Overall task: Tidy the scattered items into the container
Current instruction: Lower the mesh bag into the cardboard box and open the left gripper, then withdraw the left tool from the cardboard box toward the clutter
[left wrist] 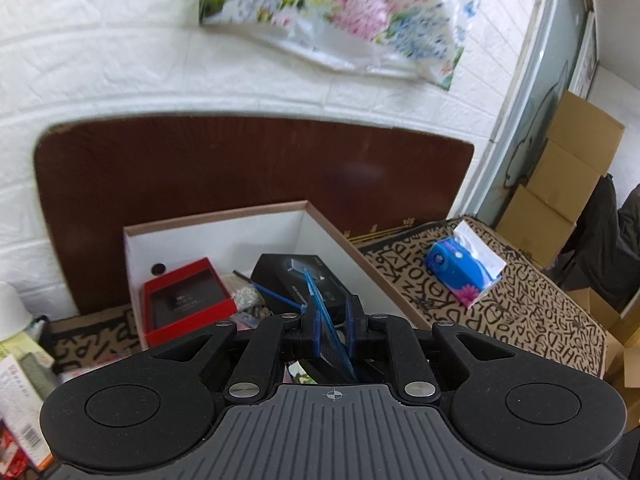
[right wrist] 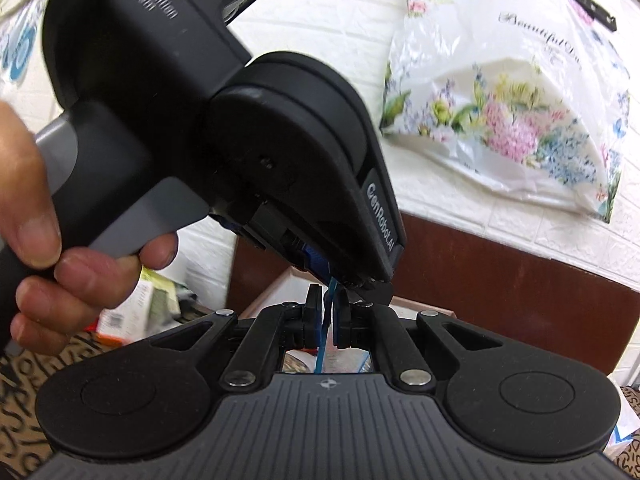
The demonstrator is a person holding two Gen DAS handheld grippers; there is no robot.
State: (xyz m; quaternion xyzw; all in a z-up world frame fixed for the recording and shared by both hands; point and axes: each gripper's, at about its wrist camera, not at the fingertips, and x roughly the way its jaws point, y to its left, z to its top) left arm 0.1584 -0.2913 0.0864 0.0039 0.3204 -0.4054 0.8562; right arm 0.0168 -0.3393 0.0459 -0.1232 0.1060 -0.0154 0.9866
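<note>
Left wrist view: left gripper (left wrist: 333, 316) nearly closed, pinching thin blue plastic piece (left wrist: 320, 300) above white box (left wrist: 224, 240) | right gripper (right wrist: 330, 316) narrow, same blue strip (right wrist: 327, 304) between jaws; grip unclear | advice: one gripper lets go first, lower into box, then release.

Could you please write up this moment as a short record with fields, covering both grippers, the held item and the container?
left gripper: shut on blue flat item, above the box
right gripper: close around the same blue item; contact unclear
container: open white box on the patterned cloth
in the box: red box, black box
outside the box: blue tissue pack
hand: on the left gripper's handle
</note>
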